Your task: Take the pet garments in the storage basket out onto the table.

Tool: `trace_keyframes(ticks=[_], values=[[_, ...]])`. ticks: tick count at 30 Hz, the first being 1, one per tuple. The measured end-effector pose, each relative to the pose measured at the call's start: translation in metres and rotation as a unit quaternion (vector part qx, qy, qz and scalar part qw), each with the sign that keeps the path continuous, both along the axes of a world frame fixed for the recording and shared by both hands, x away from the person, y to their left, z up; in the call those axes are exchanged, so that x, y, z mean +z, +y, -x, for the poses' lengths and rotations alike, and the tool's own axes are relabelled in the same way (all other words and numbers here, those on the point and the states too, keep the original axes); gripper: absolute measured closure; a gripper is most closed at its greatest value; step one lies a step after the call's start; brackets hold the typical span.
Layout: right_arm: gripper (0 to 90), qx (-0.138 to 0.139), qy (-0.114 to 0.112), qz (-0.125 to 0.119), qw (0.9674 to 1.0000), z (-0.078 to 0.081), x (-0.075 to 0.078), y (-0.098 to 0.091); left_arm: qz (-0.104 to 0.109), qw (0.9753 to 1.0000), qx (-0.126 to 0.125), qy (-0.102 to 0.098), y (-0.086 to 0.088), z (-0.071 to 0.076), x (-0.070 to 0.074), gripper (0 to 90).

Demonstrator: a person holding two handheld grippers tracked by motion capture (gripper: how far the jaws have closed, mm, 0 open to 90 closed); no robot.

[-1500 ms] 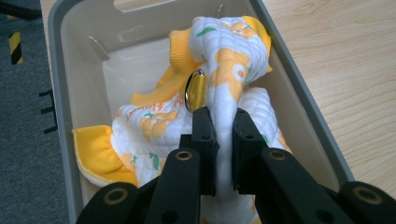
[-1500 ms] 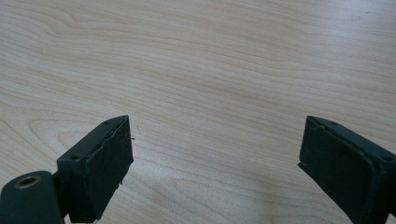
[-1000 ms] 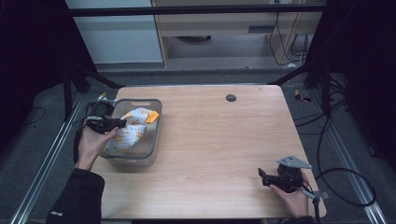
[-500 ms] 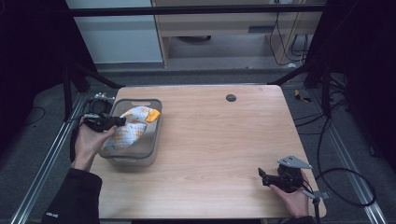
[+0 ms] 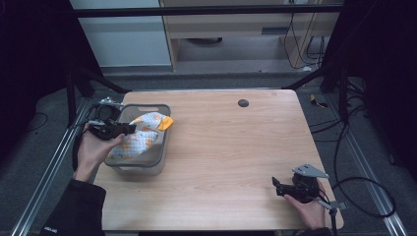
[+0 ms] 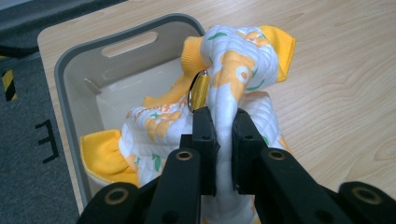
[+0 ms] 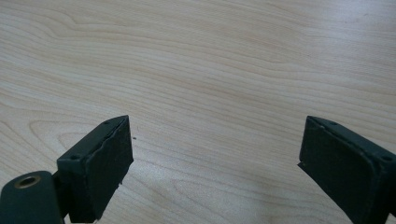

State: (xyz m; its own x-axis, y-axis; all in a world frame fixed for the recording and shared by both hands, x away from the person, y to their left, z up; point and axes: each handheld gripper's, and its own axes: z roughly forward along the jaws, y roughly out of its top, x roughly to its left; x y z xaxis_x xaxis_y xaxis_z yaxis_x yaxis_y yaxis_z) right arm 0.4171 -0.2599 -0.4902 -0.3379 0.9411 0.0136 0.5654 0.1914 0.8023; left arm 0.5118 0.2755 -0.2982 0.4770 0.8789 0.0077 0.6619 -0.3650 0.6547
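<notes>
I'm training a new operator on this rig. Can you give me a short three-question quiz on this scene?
1. True or false: the left tongs are shut on the cloth.
2. Where does most of the cloth lie? A) on the bare table B) in the grey bin C) on the floor
3. Fill in: the right tongs stand ____ over bare wood, near the table's front right corner.

Key: 1 true; 2 B; 3 open.
</notes>
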Motion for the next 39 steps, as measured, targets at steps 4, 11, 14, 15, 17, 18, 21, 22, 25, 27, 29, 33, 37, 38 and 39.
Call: trace_keyframes(ticks=[4,11,14,15,17,18,21,22,25,27,29,33,37,38,39], values=[[9.5,0.000,0.000,0.000,1.0000,0.000,0.000,0.000,-0.003,0.9999,-0.012,-0.005,-0.004,0.004,0.006,82.5],[9.6,0.000,-0.003,0.000,1.0000,0.000,0.000,0.000,-0.001,0.9993,-0.035,-0.014,-0.015,0.013,0.013,82.5],[9.6,0.000,-0.004,0.001,1.0000,0.000,0.000,0.000,-0.004,0.9990,-0.042,-0.016,-0.020,0.015,0.015,82.5],[9.6,0.000,-0.004,0.000,1.0000,0.000,0.000,0.000,-0.003,0.9988,-0.046,-0.018,-0.021,0.016,0.016,82.5],[9.6,0.000,-0.003,-0.001,1.0000,0.000,0.001,0.000,-0.002,0.9986,-0.050,-0.019,-0.024,0.017,0.018,82.5],[9.6,-0.001,-0.003,-0.001,1.0000,0.000,0.001,0.000,-0.003,0.9985,-0.051,-0.021,-0.025,0.017,0.019,82.5],[9.6,0.000,-0.004,0.000,1.0000,0.001,0.001,0.000,-0.004,0.9980,-0.059,-0.021,-0.029,0.019,0.021,82.5],[9.6,0.000,-0.004,0.000,1.0000,0.001,0.001,0.000,-0.003,0.9979,-0.062,-0.021,-0.030,0.020,0.021,82.5],[9.6,0.000,-0.004,0.000,1.0000,0.001,0.001,0.000,-0.003,0.9972,-0.071,-0.023,-0.035,0.022,0.023,82.4],[9.6,0.000,-0.004,0.000,1.0000,0.001,0.001,0.000,-0.002,0.9968,-0.076,-0.026,-0.038,0.023,0.025,82.5],[9.6,0.000,-0.004,-0.001,1.0000,0.001,0.001,0.000,-0.003,0.9960,-0.085,-0.027,-0.042,0.025,0.026,82.5],[9.6,0.000,-0.004,-0.001,1.0000,0.001,0.001,0.000,-0.004,0.9949,-0.096,-0.028,-0.050,0.027,0.027,82.4],[9.6,0.000,-0.002,-0.006,1.0000,0.001,0.002,0.000,-0.006,0.9939,-0.106,-0.031,-0.058,0.029,0.027,82.4],[9.6,0.000,-0.002,-0.005,1.0000,0.001,0.001,0.000,-0.008,0.9935,-0.110,-0.030,-0.059,0.029,0.028,82.5],[9.6,0.000,-0.002,-0.005,1.0000,0.001,0.001,0.000,-0.009,0.9931,-0.113,-0.030,-0.061,0.029,0.028,82.4]])
